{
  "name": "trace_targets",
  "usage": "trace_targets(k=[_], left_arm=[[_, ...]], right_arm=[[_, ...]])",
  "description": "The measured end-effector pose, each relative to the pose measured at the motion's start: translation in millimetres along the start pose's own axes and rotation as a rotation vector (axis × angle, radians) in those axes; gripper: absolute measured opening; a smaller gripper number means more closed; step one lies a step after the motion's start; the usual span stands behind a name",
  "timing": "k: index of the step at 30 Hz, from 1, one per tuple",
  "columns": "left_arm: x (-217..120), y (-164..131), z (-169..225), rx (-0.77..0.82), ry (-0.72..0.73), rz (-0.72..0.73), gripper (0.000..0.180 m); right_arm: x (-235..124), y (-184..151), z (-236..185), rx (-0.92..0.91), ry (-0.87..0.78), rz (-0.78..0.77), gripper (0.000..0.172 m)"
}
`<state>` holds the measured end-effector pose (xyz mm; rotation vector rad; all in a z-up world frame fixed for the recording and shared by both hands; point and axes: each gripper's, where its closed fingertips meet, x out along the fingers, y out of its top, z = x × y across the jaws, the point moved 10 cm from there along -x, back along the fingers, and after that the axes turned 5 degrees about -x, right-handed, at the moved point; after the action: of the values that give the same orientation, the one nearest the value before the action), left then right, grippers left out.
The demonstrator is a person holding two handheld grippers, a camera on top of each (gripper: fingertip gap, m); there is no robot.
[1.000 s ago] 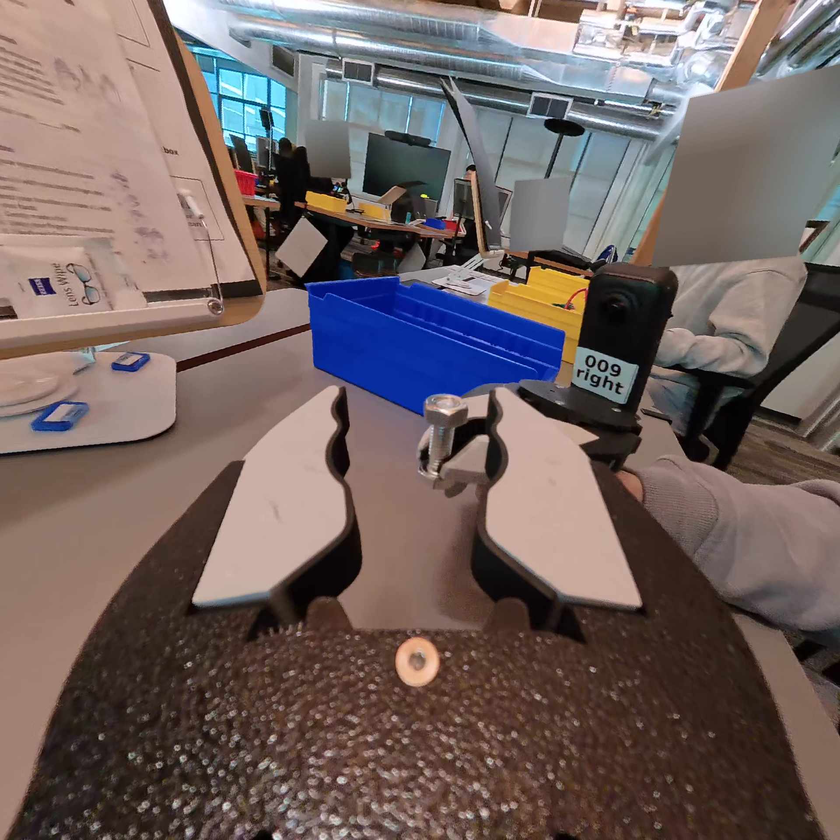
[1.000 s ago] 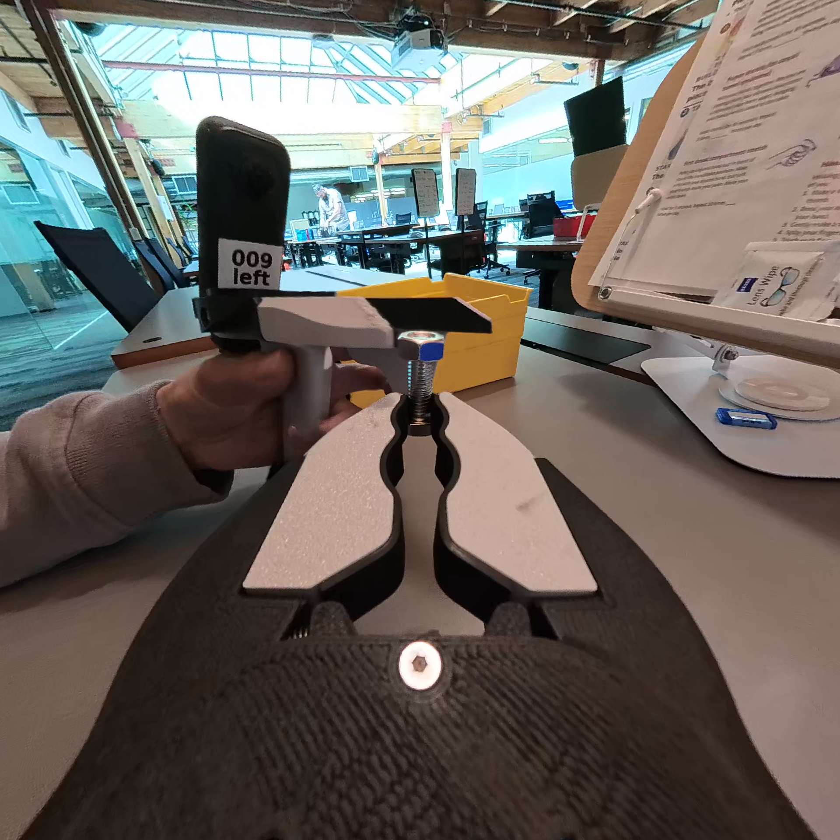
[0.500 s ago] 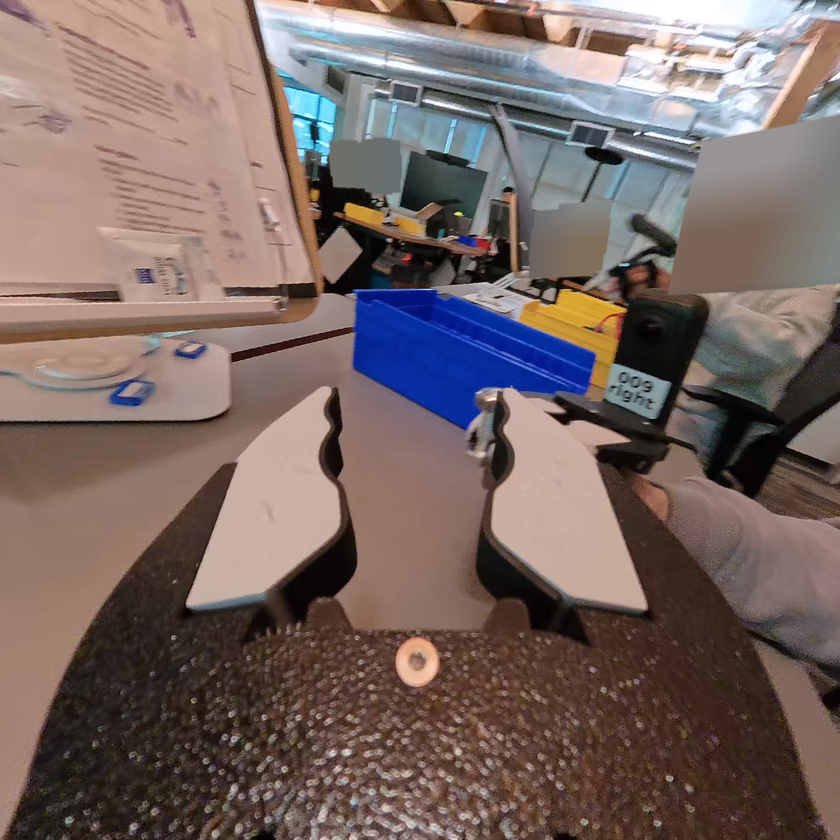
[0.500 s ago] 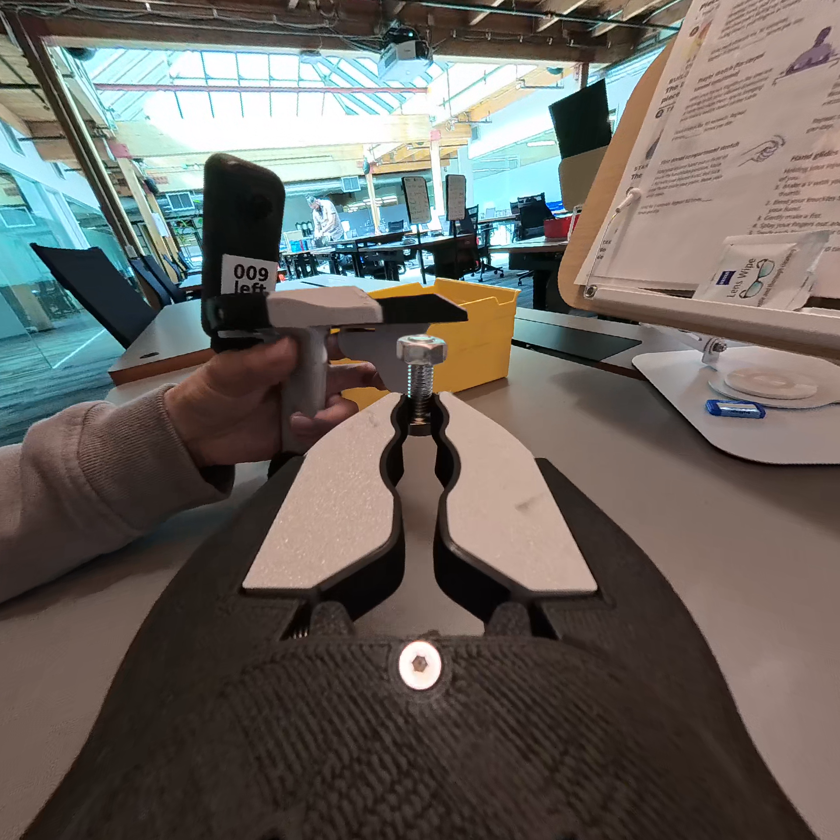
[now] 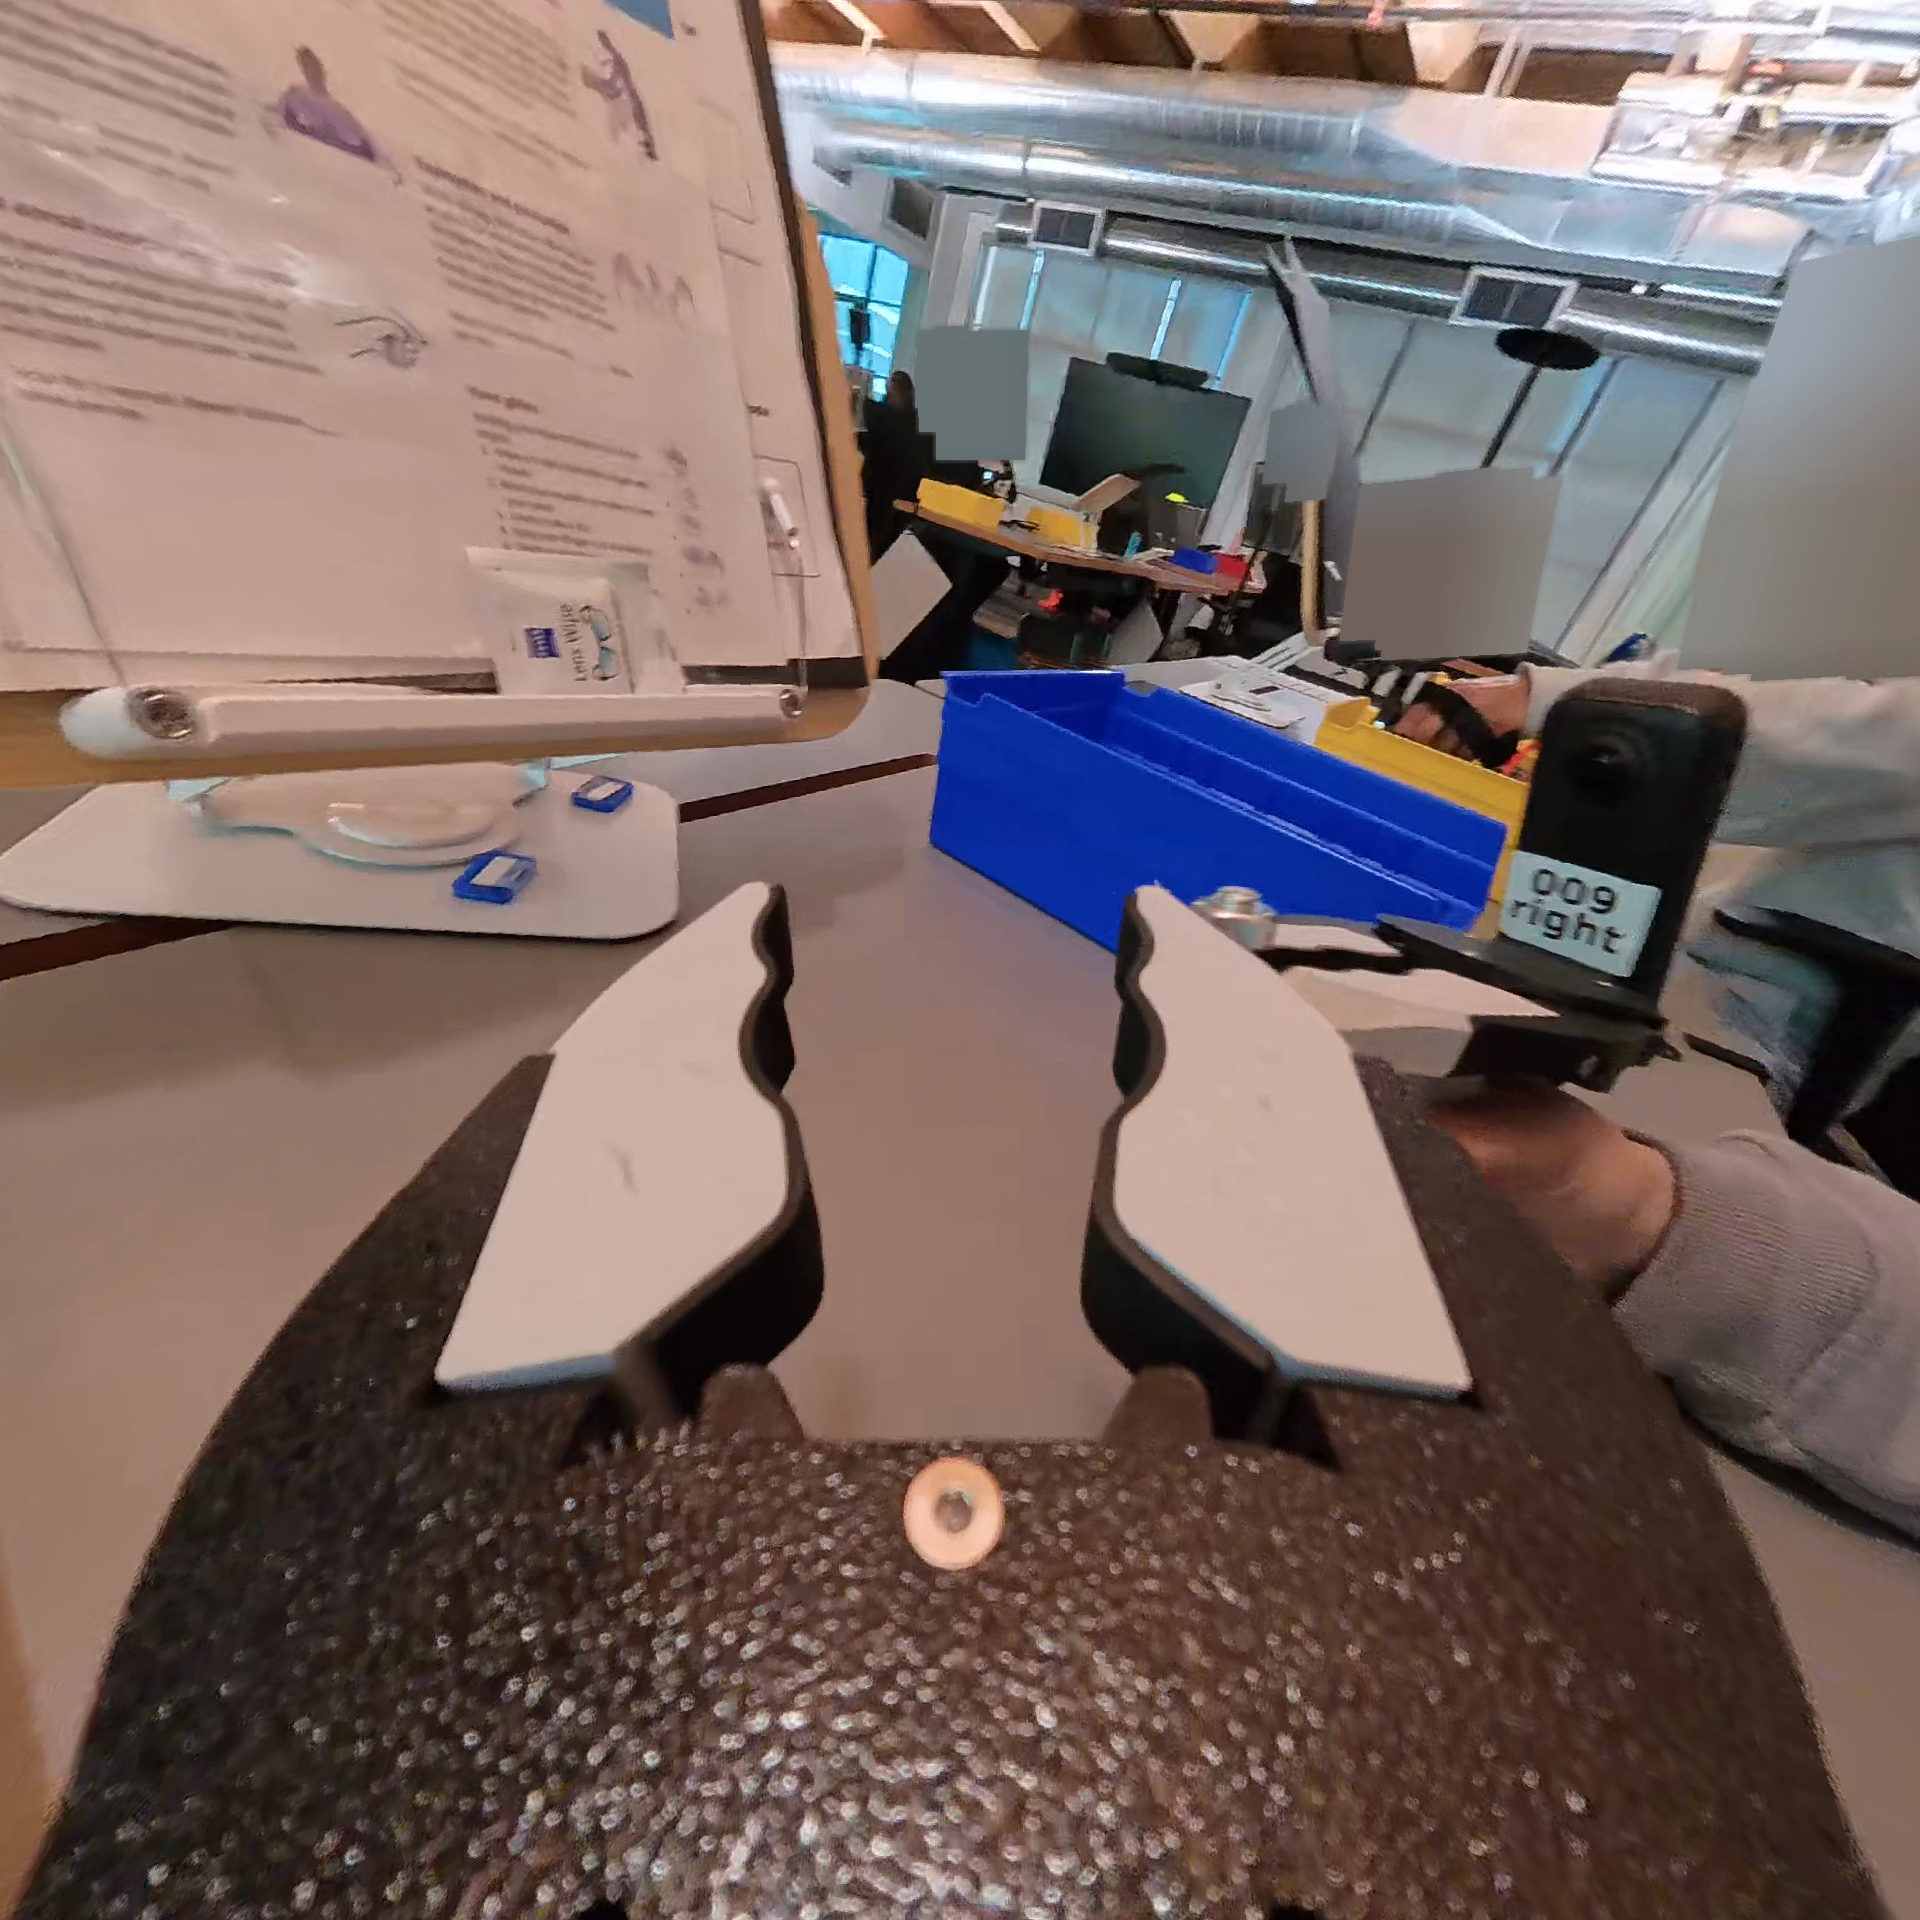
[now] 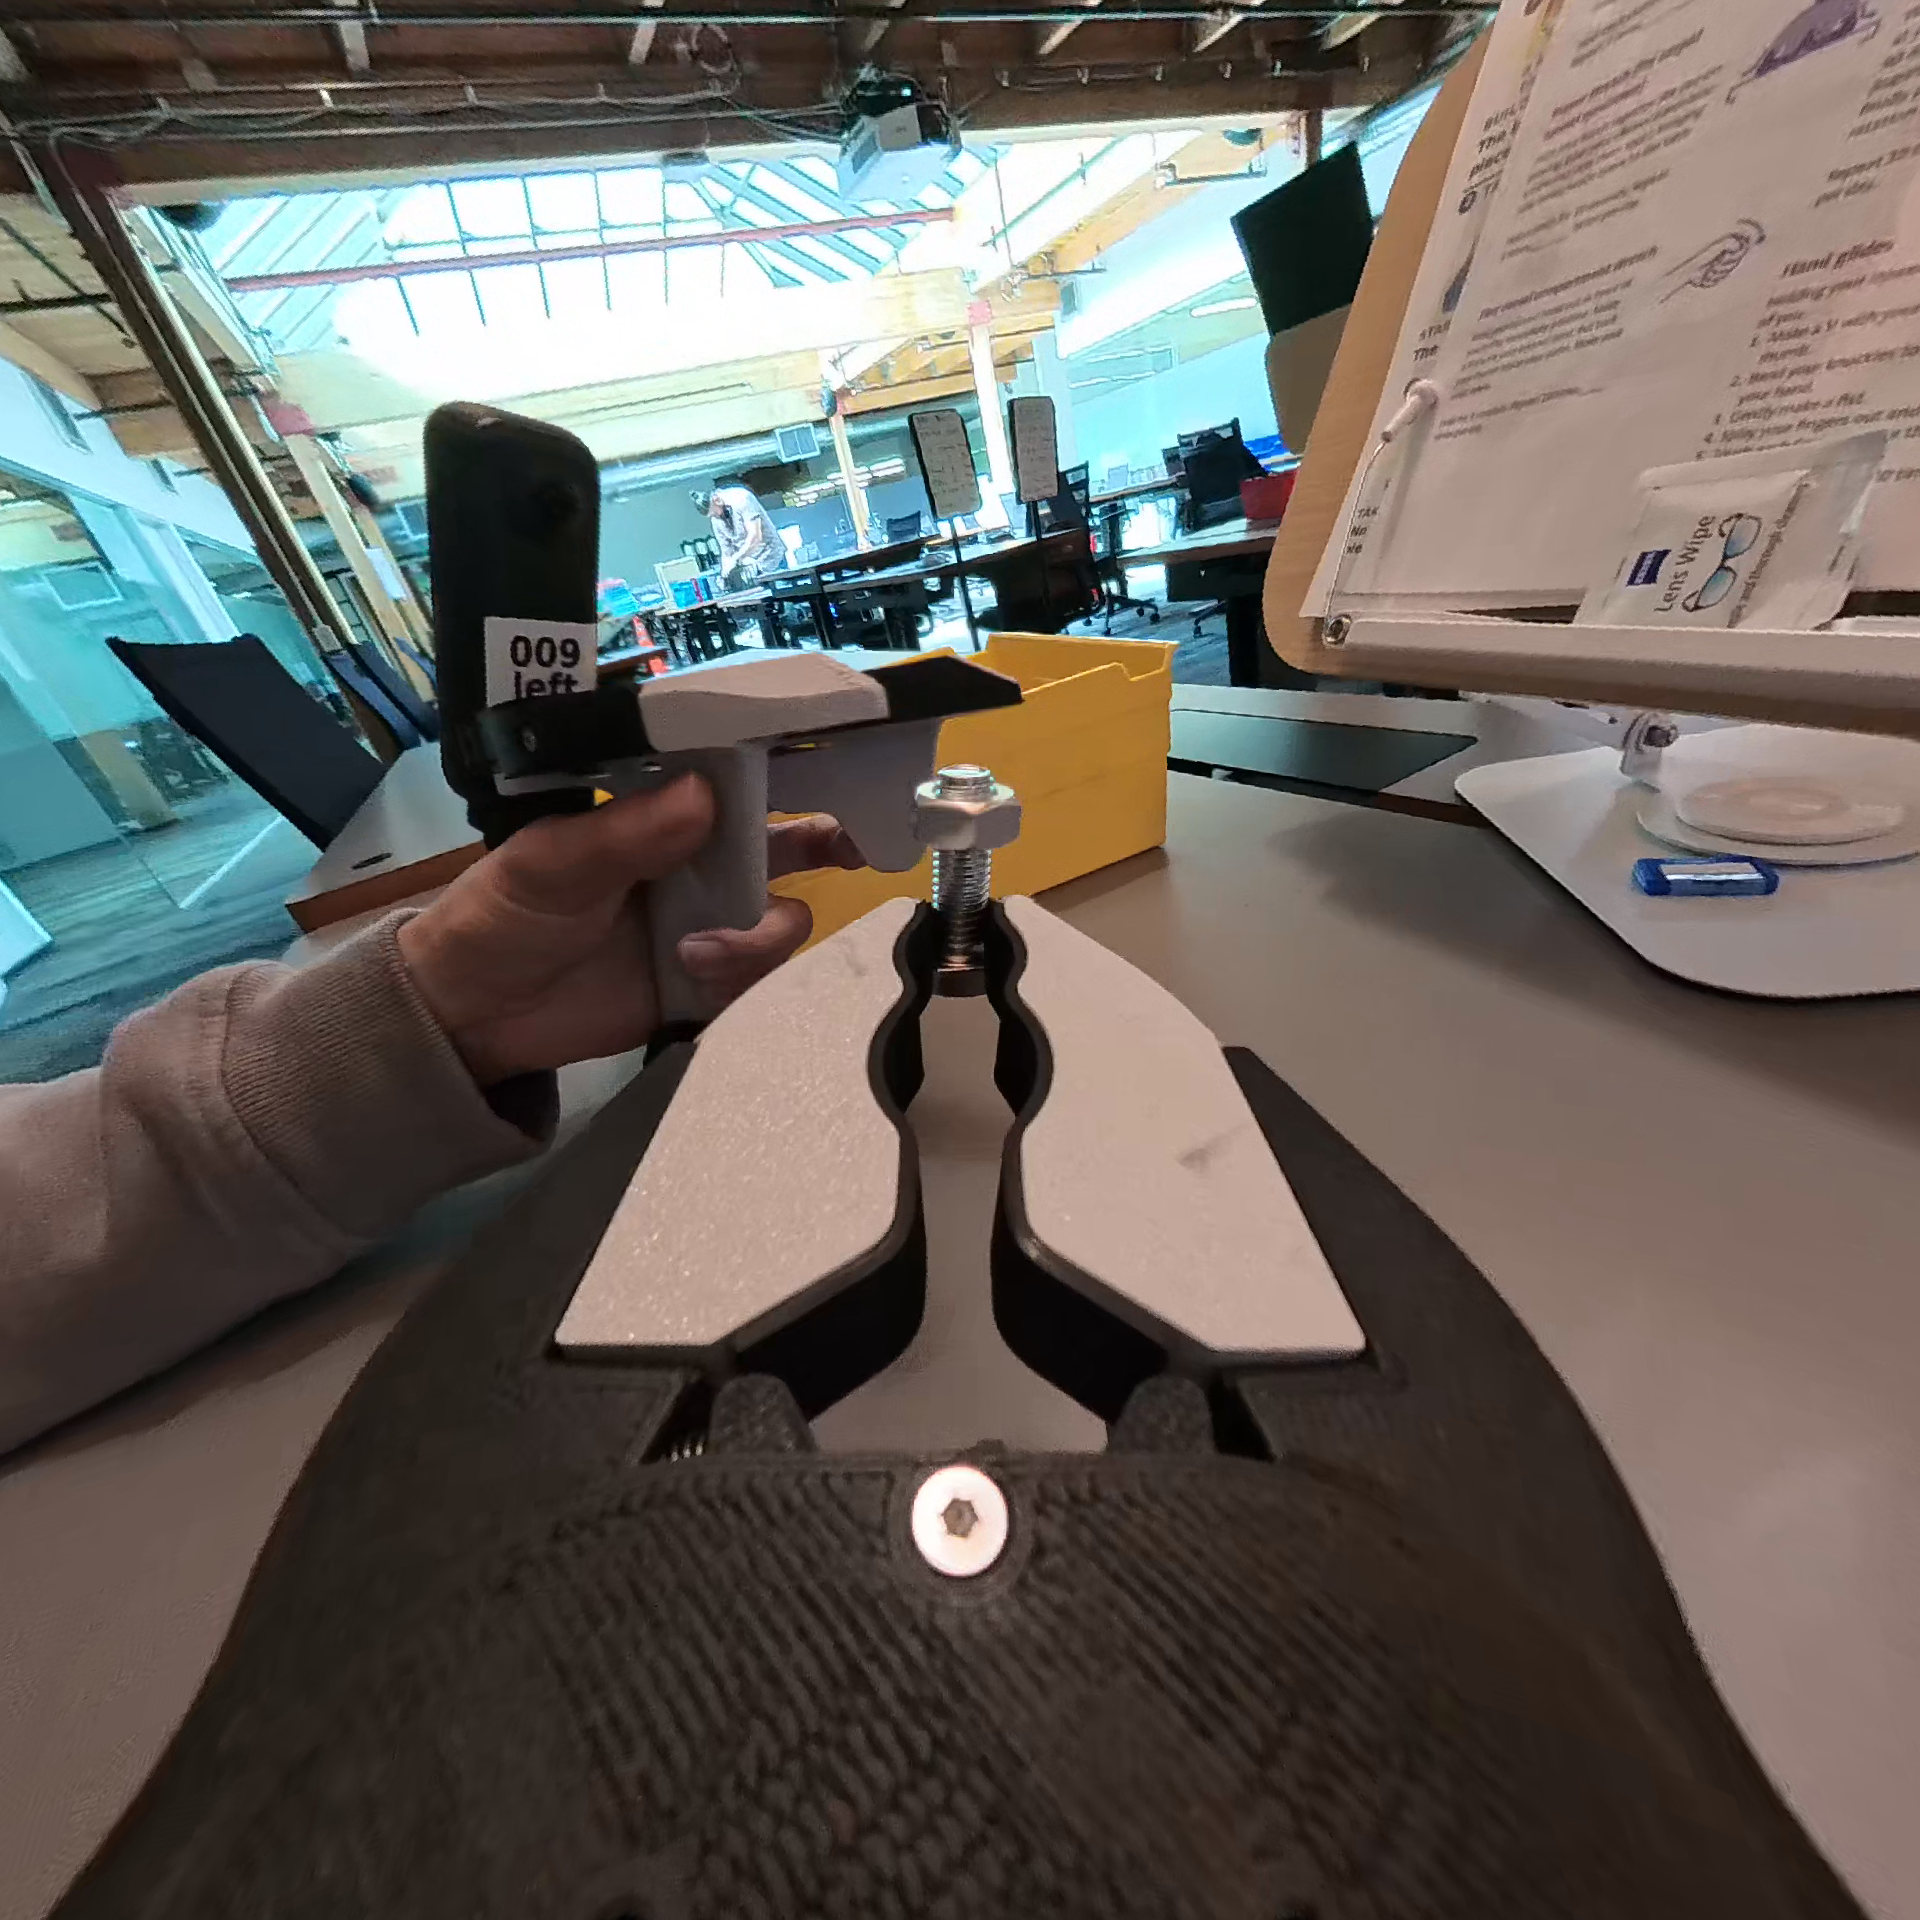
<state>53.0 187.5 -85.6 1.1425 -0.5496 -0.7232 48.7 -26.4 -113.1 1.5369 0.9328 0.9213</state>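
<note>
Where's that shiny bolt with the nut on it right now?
In the right wrist view, the bolt stands upright, clamped by the right gripper, in front of the yellow bin and just right of the left gripper.

Both cameras ride low over the grey bench (image 5: 260, 1091), each looking forward along its own tool. They face each other closely, sharing the white document stand (image 5: 343, 883) (image 6: 1714, 894) and the upright silver bolt (image 6: 961, 862) (image 5: 1231, 906).

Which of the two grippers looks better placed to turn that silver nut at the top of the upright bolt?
The left gripper, probably. Its jaws are open with nothing between them, and it hovers just beside the silver hex nut. The right gripper is occupied: its fingertips are closed on the threaded metal bolt, holding it upright.
</note>
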Motion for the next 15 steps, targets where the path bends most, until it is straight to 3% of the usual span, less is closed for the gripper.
trace_targets(k=[6, 11, 15], left_arm=[[19.4, -12.4, 20.7, -0.006, -0.119, -0.066, 0.066], [16.6, -12.6, 14.5, -0.028, -0.111, -0.044, 0.067], [9.9, -11.4, 3.8, -0.091, -0.081, 0.013, 0.067]], right_arm=[[1.4, -1.2, -0.7, 0.022, 0.025, 0.0, 0.009], [-0.5, 1.5, 0.8, 0.051, 0.042, 0.016, 0.009], [-6.6, 9.9, 4.4, 0.176, 0.118, 0.044, 0.009]])
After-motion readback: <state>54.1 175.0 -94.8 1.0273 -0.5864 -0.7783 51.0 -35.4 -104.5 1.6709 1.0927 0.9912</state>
